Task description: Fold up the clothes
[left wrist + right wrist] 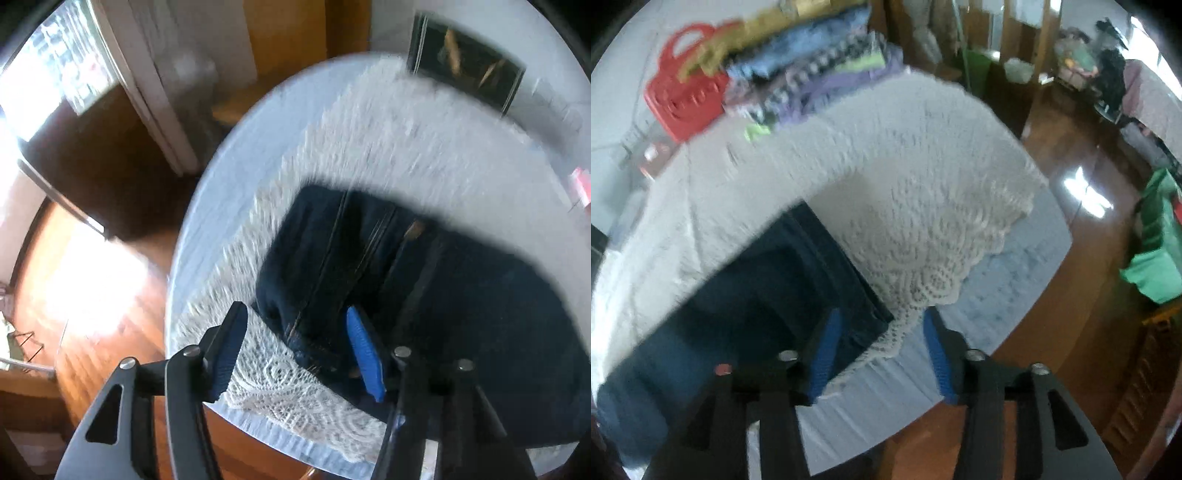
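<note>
jeans (424, 280) lie folded between our grippers, long axis across; left gripper (295, 354) and right gripper (879, 354) hover over opposite ends, jaws apart, empty.

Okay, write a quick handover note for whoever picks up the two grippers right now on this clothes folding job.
Left gripper: open, nothing gripped, above the left end of the dark blue garment.
Right gripper: open, nothing gripped, above the garment's right corner.
Things: the dark garment lies on the white lace cloth on the table. A pile of other clothes sits at the far end beside a red basket.
Done: the garment looks at least partly folded; blur hides detail.
Left: check or finish the fold, then probably move it to the pile.
</note>
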`<move>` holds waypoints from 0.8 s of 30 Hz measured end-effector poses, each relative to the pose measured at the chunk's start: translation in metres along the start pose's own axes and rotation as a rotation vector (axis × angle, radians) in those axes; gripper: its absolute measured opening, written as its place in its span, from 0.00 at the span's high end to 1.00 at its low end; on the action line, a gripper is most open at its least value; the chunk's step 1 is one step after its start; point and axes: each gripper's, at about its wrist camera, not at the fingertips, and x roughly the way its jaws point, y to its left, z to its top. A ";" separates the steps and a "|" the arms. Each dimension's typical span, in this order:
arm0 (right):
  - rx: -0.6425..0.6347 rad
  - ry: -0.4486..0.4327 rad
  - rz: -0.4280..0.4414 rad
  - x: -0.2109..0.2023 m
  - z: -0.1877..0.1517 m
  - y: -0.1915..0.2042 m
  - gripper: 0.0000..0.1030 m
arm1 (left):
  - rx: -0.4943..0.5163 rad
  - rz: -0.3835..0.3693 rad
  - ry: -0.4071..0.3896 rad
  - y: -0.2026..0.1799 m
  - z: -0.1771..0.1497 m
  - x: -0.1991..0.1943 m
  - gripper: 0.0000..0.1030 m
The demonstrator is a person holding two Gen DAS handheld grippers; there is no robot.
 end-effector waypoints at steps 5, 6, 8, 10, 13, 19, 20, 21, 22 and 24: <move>-0.001 -0.043 0.136 -0.015 0.006 0.027 0.31 | -0.057 -0.203 -0.087 -0.006 0.030 -0.032 0.42; -0.015 -0.040 0.149 -0.015 0.007 0.037 0.32 | -0.039 -0.206 -0.087 -0.011 0.035 -0.029 0.43; -0.040 -0.031 0.170 -0.013 0.006 0.061 0.57 | -0.010 -0.224 -0.066 -0.029 0.044 -0.016 0.43; -0.047 -0.005 0.207 -0.006 0.005 0.084 0.72 | 0.020 -0.266 -0.042 -0.046 0.049 -0.004 0.55; -0.076 0.023 0.215 0.004 0.005 0.108 0.73 | 0.126 -0.303 -0.016 -0.079 0.052 0.013 0.67; -0.096 0.096 0.217 0.042 -0.001 0.146 0.73 | 0.228 -0.259 0.101 -0.122 0.044 0.079 0.69; -0.101 0.115 0.204 0.049 -0.003 0.149 0.73 | 0.240 -0.242 0.118 -0.127 0.043 0.090 0.69; -0.106 0.133 0.186 0.055 -0.006 0.151 0.73 | 0.245 -0.228 0.118 -0.128 0.043 0.097 0.69; -0.116 0.152 0.161 0.061 -0.010 0.154 0.73 | 0.250 -0.215 0.117 -0.129 0.043 0.103 0.69; -0.162 0.164 0.082 0.066 -0.016 0.165 0.73 | 0.257 -0.201 0.119 -0.131 0.044 0.099 0.69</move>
